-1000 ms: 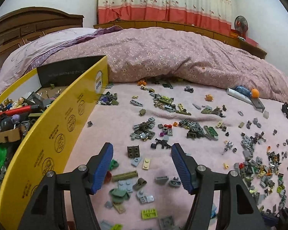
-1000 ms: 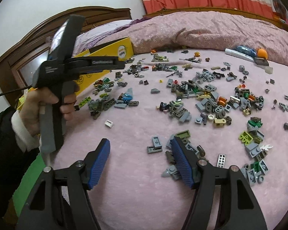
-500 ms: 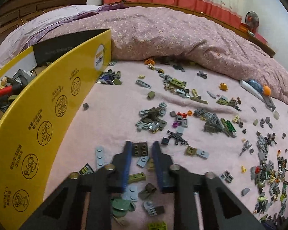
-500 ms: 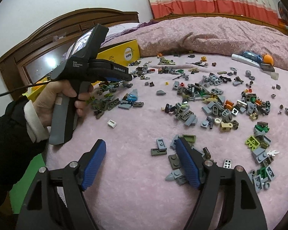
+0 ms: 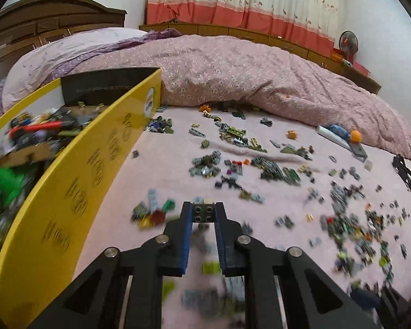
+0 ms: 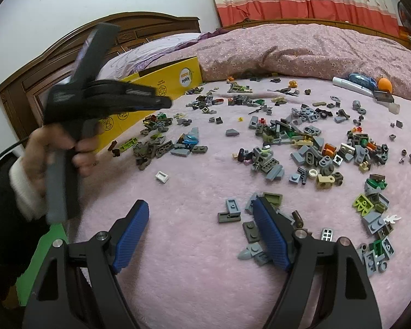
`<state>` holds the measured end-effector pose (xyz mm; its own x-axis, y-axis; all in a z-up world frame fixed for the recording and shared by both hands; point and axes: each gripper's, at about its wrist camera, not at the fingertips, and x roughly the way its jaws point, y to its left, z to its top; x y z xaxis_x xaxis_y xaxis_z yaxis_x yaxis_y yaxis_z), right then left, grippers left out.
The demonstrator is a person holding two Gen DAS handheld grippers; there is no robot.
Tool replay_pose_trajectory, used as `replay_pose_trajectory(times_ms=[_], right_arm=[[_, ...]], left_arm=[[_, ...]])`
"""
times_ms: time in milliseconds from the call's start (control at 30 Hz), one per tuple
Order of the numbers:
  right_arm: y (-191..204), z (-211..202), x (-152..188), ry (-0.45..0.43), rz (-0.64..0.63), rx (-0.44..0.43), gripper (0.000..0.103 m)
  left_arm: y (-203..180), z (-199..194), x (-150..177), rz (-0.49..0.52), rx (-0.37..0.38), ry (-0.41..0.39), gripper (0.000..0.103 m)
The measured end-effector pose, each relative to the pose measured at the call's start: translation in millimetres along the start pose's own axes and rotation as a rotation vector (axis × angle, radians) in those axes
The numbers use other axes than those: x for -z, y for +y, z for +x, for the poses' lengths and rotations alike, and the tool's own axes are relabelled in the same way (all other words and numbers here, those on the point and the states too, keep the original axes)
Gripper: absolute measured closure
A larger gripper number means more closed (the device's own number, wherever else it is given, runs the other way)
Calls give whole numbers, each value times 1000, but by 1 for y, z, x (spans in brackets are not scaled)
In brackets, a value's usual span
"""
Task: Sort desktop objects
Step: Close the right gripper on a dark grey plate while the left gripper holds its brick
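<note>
My left gripper [image 5: 204,212] is shut on a dark grey 2x2 brick [image 5: 204,213] and holds it lifted above the pink bed sheet. The gripper body also shows in the right wrist view [image 6: 104,101], held by a hand beside the yellow box [image 6: 161,87]. That yellow box [image 5: 76,186] stands at the left, full of mixed bricks. Many small loose bricks [image 5: 276,170] lie scattered on the sheet. My right gripper [image 6: 201,219] is open and empty, low over the sheet, with loose bricks [image 6: 309,148] around its right finger.
A bunched pink quilt [image 5: 260,76] lies along the far side. A white tube, a blue object and an orange ball [image 5: 356,136] sit at the far right. A wooden headboard [image 6: 68,63] is at the left.
My left gripper closed on the dark grey 2x2 brick and lifted it off the sheet, up and back. The right gripper has barely moved.
</note>
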<state>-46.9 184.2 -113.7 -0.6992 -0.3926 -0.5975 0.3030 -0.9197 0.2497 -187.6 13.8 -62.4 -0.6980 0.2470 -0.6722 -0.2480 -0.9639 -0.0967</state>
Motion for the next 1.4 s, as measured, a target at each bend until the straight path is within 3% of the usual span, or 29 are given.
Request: replay_pose_trajectory(times_ms=[233, 333, 400, 467, 600, 667, 767, 867, 1133, 1267, 1333, 1367, 1400], right_arm=[[7, 3, -11, 19, 5, 18, 22], [11, 8, -30, -1, 7, 19, 27], [15, 14, -40, -9, -25, 29, 52], [19, 25, -50, 23, -51, 37, 70], [34, 45, -58, 91, -113, -78, 80], [44, 56, -57, 134, -178, -91, 82], [54, 71, -54, 181, -272, -22, 83], [52, 74, -56, 208, -293, -38, 82], [70, 87, -60, 242, -573, 37, 61], [74, 88, -59, 242, -618, 41, 63], [73, 88, -59, 239, -613, 28, 71], [73, 88, -59, 242, -604, 14, 80], [73, 88, -59, 246, -595, -2, 81]], left_arm=[[13, -42, 40, -55, 1, 1, 87], [18, -52, 51, -76, 17, 16, 87], [19, -57, 56, -78, 20, 17, 87], [21, -62, 61, -79, 23, 10, 87], [24, -68, 63, -81, 33, -9, 87], [25, -70, 64, -91, 39, -11, 87], [29, -71, 66, -109, 55, -7, 87], [29, -72, 67, -109, 55, -11, 87], [30, -75, 68, -128, 68, -20, 87], [32, -75, 69, -138, 71, -22, 87], [32, -76, 69, -137, 70, -23, 87], [32, -77, 69, -136, 70, -25, 87], [32, -78, 69, -136, 69, -27, 87]])
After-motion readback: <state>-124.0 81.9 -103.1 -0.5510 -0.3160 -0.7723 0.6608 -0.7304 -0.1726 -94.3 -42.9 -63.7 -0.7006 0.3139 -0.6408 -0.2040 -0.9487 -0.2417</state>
